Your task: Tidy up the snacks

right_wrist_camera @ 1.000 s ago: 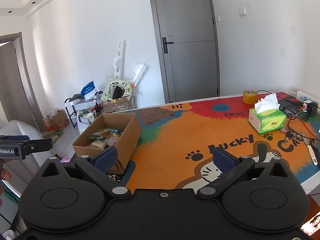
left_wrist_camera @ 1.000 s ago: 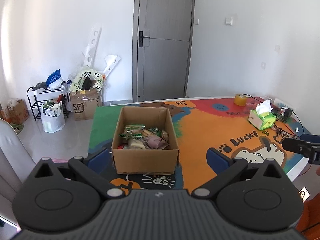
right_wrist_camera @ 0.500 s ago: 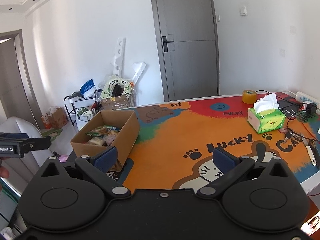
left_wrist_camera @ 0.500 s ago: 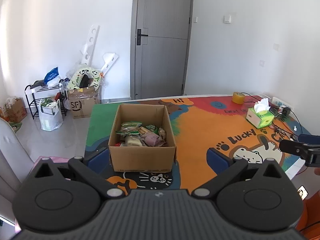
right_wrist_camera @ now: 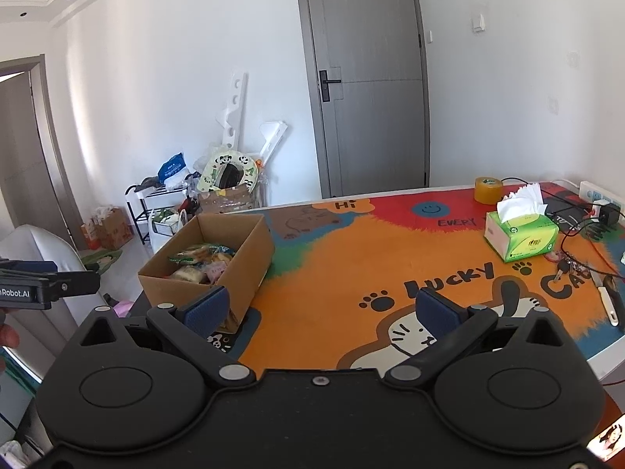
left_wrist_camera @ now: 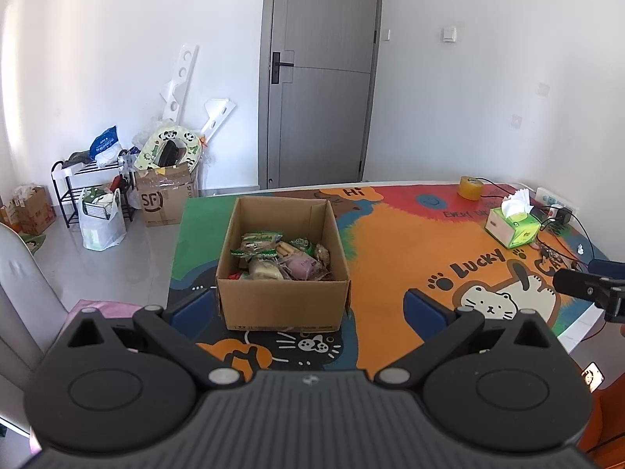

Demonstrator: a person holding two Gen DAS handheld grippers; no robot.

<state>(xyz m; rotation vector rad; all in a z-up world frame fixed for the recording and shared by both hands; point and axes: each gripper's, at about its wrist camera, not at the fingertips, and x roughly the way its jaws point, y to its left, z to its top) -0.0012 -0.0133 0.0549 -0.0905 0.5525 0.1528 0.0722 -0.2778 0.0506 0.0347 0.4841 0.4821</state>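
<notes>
Our left gripper (left_wrist_camera: 308,305) hangs released before the cardboard box (left_wrist_camera: 283,301), where the snacks (left_wrist_camera: 279,260) lie heaped. Our right gripper (right_wrist_camera: 320,306), likewise spread and empty, hovers over the bare mat (right_wrist_camera: 351,258). This fits either snacks just gathered or awaiting sorting, so we cannot name a next move.

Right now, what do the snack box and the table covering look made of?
The box: plain brown corrugated cardboard, matte, with cut edges and creased corners. The table covering: probably printed fabric or vinyl, lying flat with a cartoon print and low sheen; which one is unclear.
</notes>
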